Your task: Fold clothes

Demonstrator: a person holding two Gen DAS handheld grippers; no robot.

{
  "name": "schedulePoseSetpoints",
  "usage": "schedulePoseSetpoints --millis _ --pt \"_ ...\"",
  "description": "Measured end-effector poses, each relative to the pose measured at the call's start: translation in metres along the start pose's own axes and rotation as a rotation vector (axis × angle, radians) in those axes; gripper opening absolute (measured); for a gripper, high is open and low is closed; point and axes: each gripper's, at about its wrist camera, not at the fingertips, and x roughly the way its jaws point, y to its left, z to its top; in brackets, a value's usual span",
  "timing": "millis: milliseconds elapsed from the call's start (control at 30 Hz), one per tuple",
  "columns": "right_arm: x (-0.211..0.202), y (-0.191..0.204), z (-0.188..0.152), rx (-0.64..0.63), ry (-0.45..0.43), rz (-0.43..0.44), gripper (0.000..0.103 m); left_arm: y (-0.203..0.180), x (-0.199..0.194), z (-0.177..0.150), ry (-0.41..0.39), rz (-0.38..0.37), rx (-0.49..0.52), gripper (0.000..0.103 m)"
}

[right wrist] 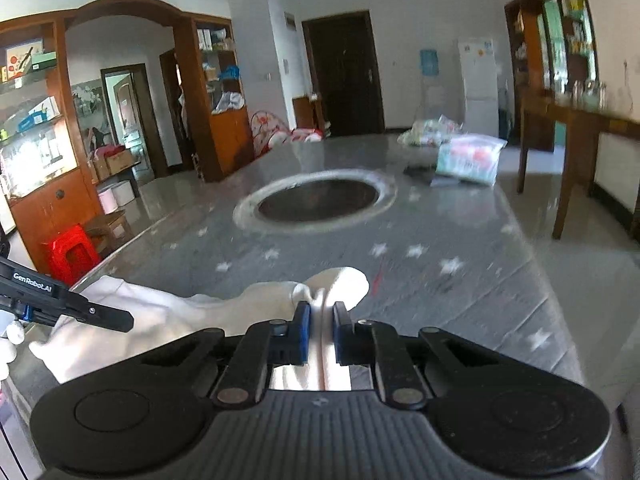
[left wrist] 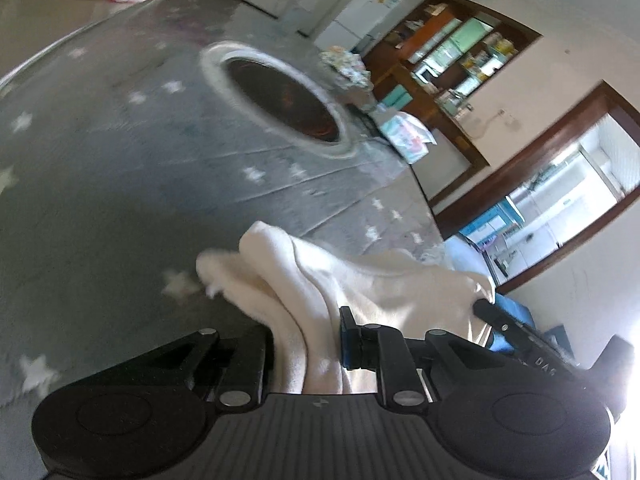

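A cream-white fleecy garment (left wrist: 360, 276) hangs bunched just above the grey star-patterned table cover (left wrist: 100, 184). My left gripper (left wrist: 306, 320) is shut on a thick fold of it, which fills the gap between the fingers. In the left wrist view, the right gripper (left wrist: 492, 314) holds the garment's far edge at the right. In the right wrist view, my right gripper (right wrist: 320, 312) is shut on a thin edge of the garment (right wrist: 160, 312), which is pinched between the blue pads (right wrist: 302, 332). The left gripper (right wrist: 120, 320) reaches into the cloth from the left.
A round dark hole with a pale rim (right wrist: 316, 200) sits mid-table. Plastic-wrapped packs (right wrist: 468, 160) lie at the table's far end. A red stool (right wrist: 70, 254) and wooden shelves (right wrist: 36, 140) stand to the left, and a wooden side table (right wrist: 576, 128) to the right.
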Motion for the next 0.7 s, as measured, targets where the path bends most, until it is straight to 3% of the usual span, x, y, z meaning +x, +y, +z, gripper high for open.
schedulePoseSetpoints --millis 367,700 --pt "-0.039 -0.031 0.041 -0.061 -0.115 -0.151 0.01 -0.07 0.038 0.032 0.016 -0.065 0.112 0.018" --pt "-0.046 -0.066 0.057 -0.063 -0.137 -0.275 0.01 -0.119 0.085 0.051 0.06 -0.094 0.169 0.018"
